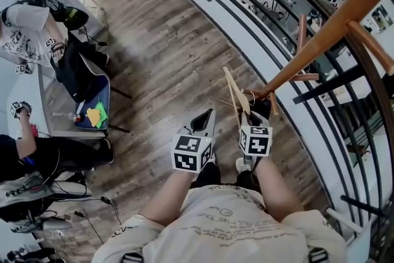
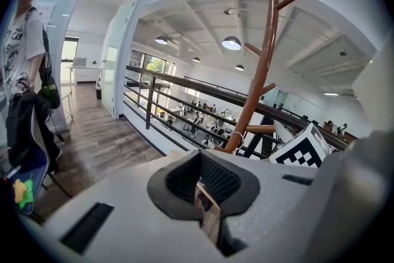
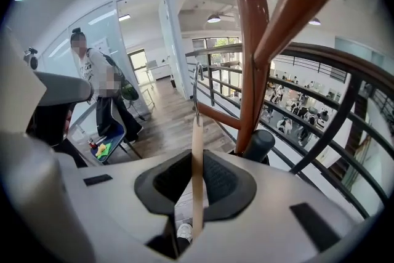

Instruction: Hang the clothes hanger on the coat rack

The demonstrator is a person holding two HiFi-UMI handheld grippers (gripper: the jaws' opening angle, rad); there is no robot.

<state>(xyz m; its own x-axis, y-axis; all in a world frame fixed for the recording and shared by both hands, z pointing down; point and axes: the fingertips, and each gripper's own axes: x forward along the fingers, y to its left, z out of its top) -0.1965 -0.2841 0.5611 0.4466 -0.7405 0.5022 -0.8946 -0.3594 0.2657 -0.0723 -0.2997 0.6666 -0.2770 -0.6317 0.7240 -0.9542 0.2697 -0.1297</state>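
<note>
Right gripper [image 3: 196, 180]: jaws clamped on the hanger [image 3: 197, 151], a thin pale wood strip seen edge-on between the pads.
Left gripper [image 2: 203, 186]: jaws together, nothing between them, held just left of the right one.
Hanger position: upright in the right gripper, metal hook [image 3: 194, 86] on top, just left of the coat rack [image 3: 249, 71] pole. Not seen resting on any peg.
Coat rack: brown wooden pole with pegs angled upward, standing close against the railing [image 1: 258, 9]. One low peg [image 3: 218, 117] crosses behind the hook; cannot tell whether they touch.
In the way: the thick peg at upper right of the right gripper view sits very near the camera. The pole fills the space right of the hanger.
Around: chair [image 1: 92, 105] with a blue seat and dark clothing draped over it, well apart at left. Bystander [image 1: 28, 28] in a white printed shirt beside it.
Surface: grey-brown wood plank floor [image 1: 166, 58].
Room: upper landing, dark metal railing curving past, open hall with people below, glass partitions, round ceiling lamps.
</note>
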